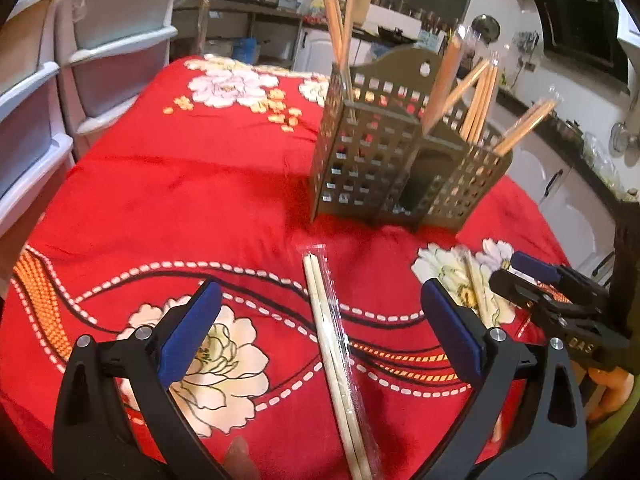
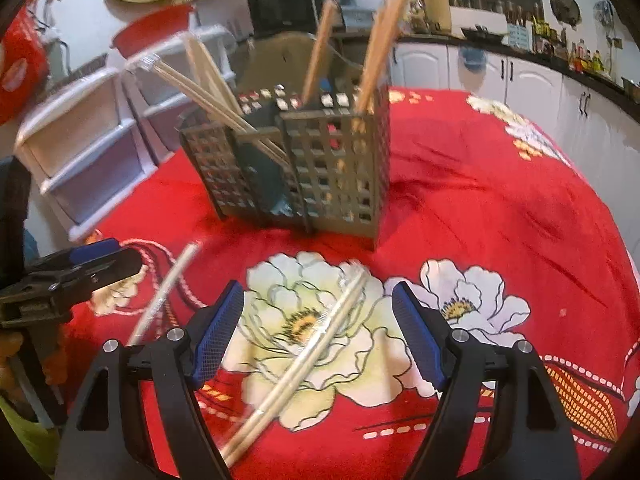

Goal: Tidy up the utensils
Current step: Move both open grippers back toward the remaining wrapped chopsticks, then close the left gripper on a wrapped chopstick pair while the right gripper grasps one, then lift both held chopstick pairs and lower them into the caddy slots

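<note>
**Both grippers wide open over wrapped chopsticks**

The left gripper (image 1: 320, 328) hangs with its jaws spread wide, blue pads (image 1: 192, 332) well apart, gripping nothing. Lying flat between them on the red flowered cloth (image 1: 180, 184) is a pair of pale chopsticks (image 1: 332, 356) in a clear sleeve, touching neither pad. Straight ahead of it stands the slotted holder (image 1: 372, 168), already stuffed with chopsticks leaning out of its compartments.

Over to the right gripper (image 2: 318, 332): released as well, jaws wide. A second wrapped pair (image 2: 308, 356) lies slanted across the gap between its pads, on the big white flower, untouched. Off to its left, the other gripper and the first pair show.
</note>
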### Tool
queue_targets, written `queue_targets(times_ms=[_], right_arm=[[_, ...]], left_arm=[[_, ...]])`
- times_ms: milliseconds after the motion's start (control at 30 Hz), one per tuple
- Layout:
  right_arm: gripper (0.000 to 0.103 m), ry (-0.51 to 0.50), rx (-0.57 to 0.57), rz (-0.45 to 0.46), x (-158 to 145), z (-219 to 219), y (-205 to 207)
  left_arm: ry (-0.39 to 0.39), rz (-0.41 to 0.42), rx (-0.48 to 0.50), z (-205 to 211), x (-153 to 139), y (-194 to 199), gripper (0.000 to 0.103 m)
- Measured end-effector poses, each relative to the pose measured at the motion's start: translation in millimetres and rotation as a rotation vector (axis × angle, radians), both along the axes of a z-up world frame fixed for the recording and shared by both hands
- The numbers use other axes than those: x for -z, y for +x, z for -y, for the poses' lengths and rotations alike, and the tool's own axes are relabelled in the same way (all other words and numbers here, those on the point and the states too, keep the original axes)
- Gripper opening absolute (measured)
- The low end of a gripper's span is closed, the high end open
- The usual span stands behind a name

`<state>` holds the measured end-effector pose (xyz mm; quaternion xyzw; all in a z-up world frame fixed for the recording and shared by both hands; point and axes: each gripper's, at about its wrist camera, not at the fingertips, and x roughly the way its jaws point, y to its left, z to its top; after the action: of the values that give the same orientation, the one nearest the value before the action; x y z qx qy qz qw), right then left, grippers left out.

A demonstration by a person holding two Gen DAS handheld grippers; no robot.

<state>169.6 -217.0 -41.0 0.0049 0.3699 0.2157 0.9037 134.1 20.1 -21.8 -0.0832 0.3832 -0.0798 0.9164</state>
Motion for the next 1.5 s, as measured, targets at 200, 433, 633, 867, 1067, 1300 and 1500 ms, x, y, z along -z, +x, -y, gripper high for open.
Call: queue_targets(times_ms=[200,433,633,867,1067,1300,1500], right_arm=[[0.063,-0.031,0.029,-0.112,22,-2,27],[0.047,-0.078,0.037,-0.171,28,-13,50],[0.030,-0.135,0.019,-0.170,30,-26,57],[0.009,-0.127,0.007,-0.169,24,-26,62],[0.007,-0.049,-0.024,-0.159,14,-24,57],[0.007,0.001,-0.102,-0.076,-12,-32,31],[0.007,0.036,-0.141,0.014,-35,-36,11]], left_arm=[[0.003,-0.063,0.022,4,14,12,0.076],[-0.025,-0.148,0.054,12,28,30,0.055],[0.020,-0.194,0.048,18,29,50,0.051],[0.125,-0.211,0.027,27,29,68,0.035],[0.121,-0.210,0.020,21,25,76,0.011],[0.084,-0.143,0.032,24,9,58,0.002],[0.045,-0.050,0.049,25,-22,35,0.001]])
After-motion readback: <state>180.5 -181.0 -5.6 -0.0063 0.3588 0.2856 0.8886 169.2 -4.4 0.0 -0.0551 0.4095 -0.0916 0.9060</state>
